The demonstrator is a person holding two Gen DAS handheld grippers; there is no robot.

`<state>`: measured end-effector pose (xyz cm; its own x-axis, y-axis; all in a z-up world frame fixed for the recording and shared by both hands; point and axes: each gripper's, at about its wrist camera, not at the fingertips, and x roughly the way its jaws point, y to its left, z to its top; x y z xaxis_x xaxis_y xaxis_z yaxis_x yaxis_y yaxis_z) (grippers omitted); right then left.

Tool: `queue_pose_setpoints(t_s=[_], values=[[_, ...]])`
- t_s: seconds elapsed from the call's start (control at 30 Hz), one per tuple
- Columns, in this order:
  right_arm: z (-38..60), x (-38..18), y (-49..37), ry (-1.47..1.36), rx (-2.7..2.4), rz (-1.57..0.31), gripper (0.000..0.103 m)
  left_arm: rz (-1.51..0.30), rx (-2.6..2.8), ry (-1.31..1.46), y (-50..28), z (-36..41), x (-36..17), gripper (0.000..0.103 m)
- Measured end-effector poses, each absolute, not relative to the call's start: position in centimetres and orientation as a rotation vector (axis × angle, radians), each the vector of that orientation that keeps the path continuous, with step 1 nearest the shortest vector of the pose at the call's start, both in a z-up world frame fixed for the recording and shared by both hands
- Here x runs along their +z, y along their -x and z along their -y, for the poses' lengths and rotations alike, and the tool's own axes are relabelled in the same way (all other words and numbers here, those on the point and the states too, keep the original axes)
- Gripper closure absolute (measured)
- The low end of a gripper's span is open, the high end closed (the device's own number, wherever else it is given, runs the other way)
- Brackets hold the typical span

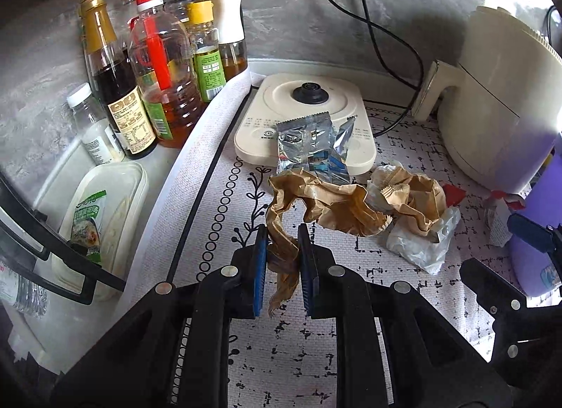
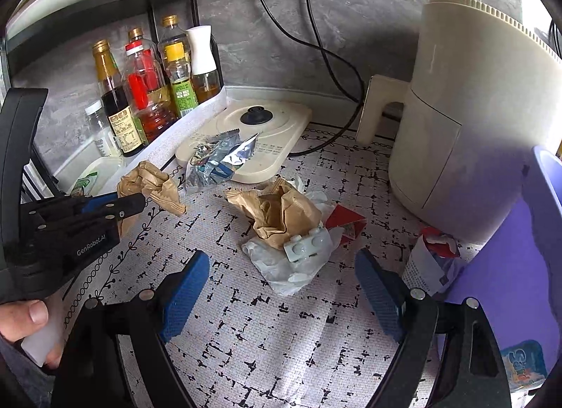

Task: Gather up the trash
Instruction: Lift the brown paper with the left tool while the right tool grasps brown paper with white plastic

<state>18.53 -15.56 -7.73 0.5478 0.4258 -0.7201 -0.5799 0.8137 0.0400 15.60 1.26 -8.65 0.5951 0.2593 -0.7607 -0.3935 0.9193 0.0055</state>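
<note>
My left gripper point(image 1: 282, 246) is shut on a twisted strip of crumpled brown paper point(image 1: 316, 197), lifted a little off the patterned mat. In the right wrist view the same gripper point(image 2: 131, 201) shows at the left with that brown paper point(image 2: 151, 179) in its pads. My right gripper point(image 2: 281, 267) stands open above a white plastic bag point(image 2: 281, 274) and a second crumpled brown bag point(image 2: 277, 211), touching neither. A silver foil wrapper point(image 1: 309, 144) lies partly on the kettle base point(image 1: 302, 105). A red scrap point(image 2: 346, 221) and a crumpled red-and-white wrapper point(image 2: 432, 257) lie to the right.
Bottles of oil and sauce point(image 1: 154, 67) crowd the left under a black rack. A cream air fryer point(image 2: 474, 109) stands at the right, with cables behind it. A purple bin point(image 2: 509, 250) sits at the right edge. A person's hand point(image 2: 24, 316) holds the left gripper.
</note>
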Motion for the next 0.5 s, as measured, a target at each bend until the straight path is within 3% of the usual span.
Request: queue_pose_setpoints(t_s=[0.1, 0.17, 0.27, 0.43, 0.5], values=[[14.5, -7.7, -19.0, 0.234, 0.639, -0.786, 0.022, -0.845, 0.412, 0.189, -15.6, -2.0, -8.7, 0.086], [13.8, -7.8, -19.4, 0.25, 0.668, -0.788, 0.033, -0.841, 0.434, 0.205, -15.6, -2.4, -8.8, 0.086], [13.0, -8.0, -20.4, 0.273, 0.686, -0.796, 0.037, -0.838, 0.462, 0.233, -15.7, -3.0, -9.1, 0.086], [12.0, -8.4, -22.2, 0.324, 0.681, -0.806, 0.036, -0.829, 0.492, 0.274, -16.0, -3.6, -9.4, 0.086], [11.6, -8.7, -22.9, 0.348, 0.682, -0.817, 0.028, -0.829, 0.498, 0.285, -16.3, -3.8, -9.6, 0.086]])
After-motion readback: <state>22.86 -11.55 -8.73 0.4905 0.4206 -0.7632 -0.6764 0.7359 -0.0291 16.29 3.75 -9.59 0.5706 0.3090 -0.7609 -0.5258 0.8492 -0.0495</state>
